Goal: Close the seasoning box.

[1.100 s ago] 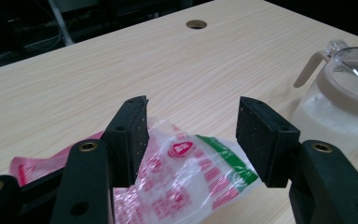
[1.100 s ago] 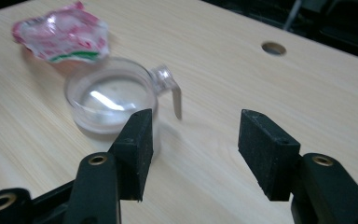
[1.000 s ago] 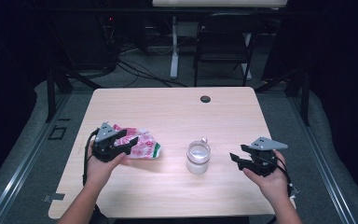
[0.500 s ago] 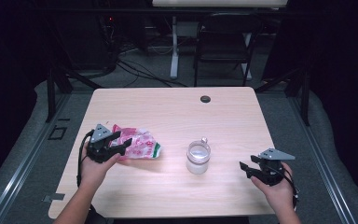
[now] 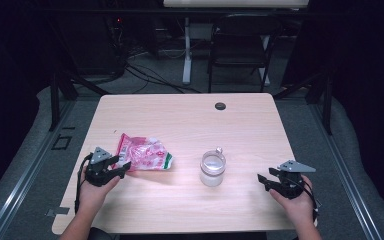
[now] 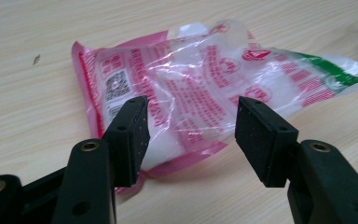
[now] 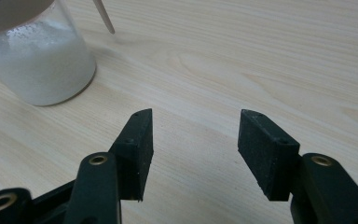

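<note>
A pink and clear plastic bag (image 5: 144, 154) with a green corner lies flat on the table's left half. My left gripper (image 5: 122, 168) rests at its near left end, open, the jaws apart above the bag's (image 6: 200, 93) lower edge without pressing it. A clear glass jar (image 5: 213, 168) holding white powder stands near the middle of the table, a thin stick rising from it. My right gripper (image 5: 261, 181) sits low at the front right, open and empty, pointing toward the jar (image 7: 37, 60), which stands well ahead of the jaws.
The wooden table (image 5: 190, 120) has a small black round cap (image 5: 220, 106) near its far edge. A dark chair (image 5: 240, 45) and cables stand on the floor beyond. Bare wood lies between the bag and the jar.
Both hands have sunk toward the tabletop and drawn back toward the near edge. The bag and jar have not moved.
</note>
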A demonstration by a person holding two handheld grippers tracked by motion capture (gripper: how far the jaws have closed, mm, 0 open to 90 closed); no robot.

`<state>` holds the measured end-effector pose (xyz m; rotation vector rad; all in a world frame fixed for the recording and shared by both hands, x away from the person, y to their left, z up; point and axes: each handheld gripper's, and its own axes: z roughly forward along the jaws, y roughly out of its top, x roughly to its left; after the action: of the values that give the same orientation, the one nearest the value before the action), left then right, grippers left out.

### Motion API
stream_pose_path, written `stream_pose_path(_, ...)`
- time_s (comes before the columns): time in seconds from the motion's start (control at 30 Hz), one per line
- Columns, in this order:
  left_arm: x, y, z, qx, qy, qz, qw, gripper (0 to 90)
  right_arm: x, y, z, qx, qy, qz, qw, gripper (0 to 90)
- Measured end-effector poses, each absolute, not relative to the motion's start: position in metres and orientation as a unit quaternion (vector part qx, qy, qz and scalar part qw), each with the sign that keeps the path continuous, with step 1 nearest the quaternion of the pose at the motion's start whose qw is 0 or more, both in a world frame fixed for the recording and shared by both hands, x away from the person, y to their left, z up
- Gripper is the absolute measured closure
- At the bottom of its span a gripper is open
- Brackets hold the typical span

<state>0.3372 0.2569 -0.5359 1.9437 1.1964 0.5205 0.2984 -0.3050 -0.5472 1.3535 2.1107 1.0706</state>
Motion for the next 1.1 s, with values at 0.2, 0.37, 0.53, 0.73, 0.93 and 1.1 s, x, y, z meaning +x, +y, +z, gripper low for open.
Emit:
stream_pose_path(0.2, 0.34, 0.262, -0.546, 0.767, 0.482, 0.201, 0.373, 44.3, 0.304, -0.301, -0.558, 0.487, 0.758, 0.396, 0.177, 45.5)
stream_pose_path(0.37, 0.342, 0.263, -0.552, 0.773, 0.487, 0.199, 0.355, 44.1, 0.306, -0.297, -0.561, 0.479, 0.766, 0.394, 0.167, 45.6)
stream_pose_path(0.53, 0.343, 0.261, -0.556, 0.779, 0.486, 0.195, 0.346, 43.9, 0.308, -0.292, -0.562, 0.471, 0.771, 0.395, 0.164, 45.5)
stream_pose_path(0.73, 0.343, 0.256, -0.558, 0.787, 0.478, 0.196, 0.339, 43.7, 0.309, -0.29, -0.562, 0.466, 0.776, 0.391, 0.164, 45.5)
stream_pose_path(0.93, 0.343, 0.259, -0.558, 0.789, 0.478, 0.195, 0.334, 43.1, 0.312, -0.289, -0.563, 0.466, 0.778, 0.39, 0.159, 45.6)
stream_pose_path(1.1, 0.342, 0.265, -0.558, 0.78, 0.487, 0.193, 0.343, 42.3, 0.315, -0.289, -0.565, 0.467, 0.78, 0.386, 0.159, 45.4)
